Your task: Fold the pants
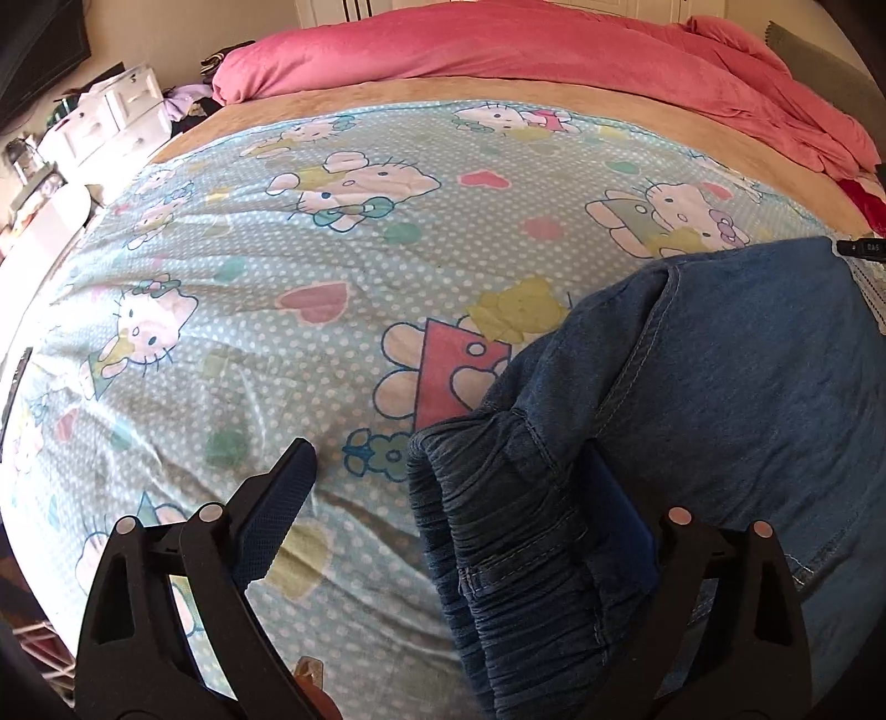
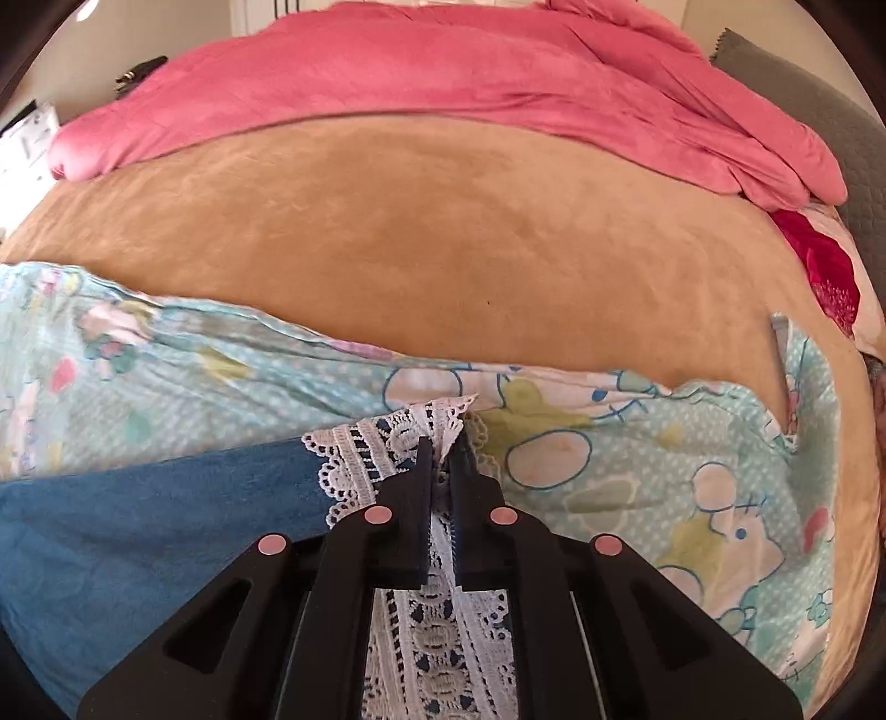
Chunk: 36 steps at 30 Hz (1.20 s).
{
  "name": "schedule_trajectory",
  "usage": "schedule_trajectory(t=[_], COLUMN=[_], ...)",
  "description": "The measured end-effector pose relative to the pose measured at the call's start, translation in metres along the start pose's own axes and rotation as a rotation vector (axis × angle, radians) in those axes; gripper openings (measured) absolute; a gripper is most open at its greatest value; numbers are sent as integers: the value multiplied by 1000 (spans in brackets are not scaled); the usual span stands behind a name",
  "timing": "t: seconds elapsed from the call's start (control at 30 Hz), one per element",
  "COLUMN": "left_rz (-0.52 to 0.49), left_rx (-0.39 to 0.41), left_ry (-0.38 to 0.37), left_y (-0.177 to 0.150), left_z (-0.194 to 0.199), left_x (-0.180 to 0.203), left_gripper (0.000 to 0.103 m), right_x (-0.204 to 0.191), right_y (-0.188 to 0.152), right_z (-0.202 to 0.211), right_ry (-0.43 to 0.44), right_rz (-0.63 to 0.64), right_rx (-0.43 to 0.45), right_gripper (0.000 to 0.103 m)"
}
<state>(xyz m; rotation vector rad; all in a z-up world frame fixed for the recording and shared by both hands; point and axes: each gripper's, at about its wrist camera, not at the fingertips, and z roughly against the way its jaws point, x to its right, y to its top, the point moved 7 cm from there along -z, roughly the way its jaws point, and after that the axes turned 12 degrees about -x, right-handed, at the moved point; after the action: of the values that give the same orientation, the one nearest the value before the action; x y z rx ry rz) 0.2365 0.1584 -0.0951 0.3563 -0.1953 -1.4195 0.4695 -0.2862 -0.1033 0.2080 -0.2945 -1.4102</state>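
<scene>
Denim pants [image 1: 720, 387] lie on the cartoon-print sheet [image 1: 249, 249], on its near side, well short of the pink duvet [image 1: 498, 50]. Left gripper [image 1: 459, 509]: fingers spread wide, the elastic waistband [image 1: 498, 526] between them, not clamped. Right gripper [image 2: 441, 471]: fingers pinched together on the white lace hem [image 2: 387, 443]. Recommendation: close the left fingers fully over the waistband layers before lifting, and keep both ends level.

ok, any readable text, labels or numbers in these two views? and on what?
Nothing fully readable.
Small black tag at the far edge of the jeans, left wrist view: pale characters, too small and blurred to read.
Cartoon sheet: pictures only, no words.
Lace hem, clamped in the right gripper: no text.
</scene>
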Motion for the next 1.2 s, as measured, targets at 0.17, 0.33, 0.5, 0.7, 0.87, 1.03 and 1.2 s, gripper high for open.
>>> schedule_trajectory(t=[0.17,0.33,0.5,0.7,0.87,1.03,1.2], left_rz=[-3,-31,-76,-81,-102,-125,-145], left_rx=[4,32,73,41,17,3,58], left_ry=[-22,-67,-90,-160,-204,-266,-274], left_y=[-1,0,8,12,14,15,14], left_z=[-1,16,32,22,13,5,18], left_x=[-2,-5,0,2,4,8,10], left_gripper=[89,89,87,75,60,32,22], right_x=[1,-38,-141,-239,-287,-309,-327], right_y=[-1,-22,-40,-62,-67,-68,-74], right_z=[19,81,109,107,94,75,61], right_ry=[-130,-42,154,165,172,145,132], right_rz=[35,236,528,772,897,1030,1121], right_rx=[64,211,223,163,114,57,2], right_gripper=[55,67,69,69,69,69,69])
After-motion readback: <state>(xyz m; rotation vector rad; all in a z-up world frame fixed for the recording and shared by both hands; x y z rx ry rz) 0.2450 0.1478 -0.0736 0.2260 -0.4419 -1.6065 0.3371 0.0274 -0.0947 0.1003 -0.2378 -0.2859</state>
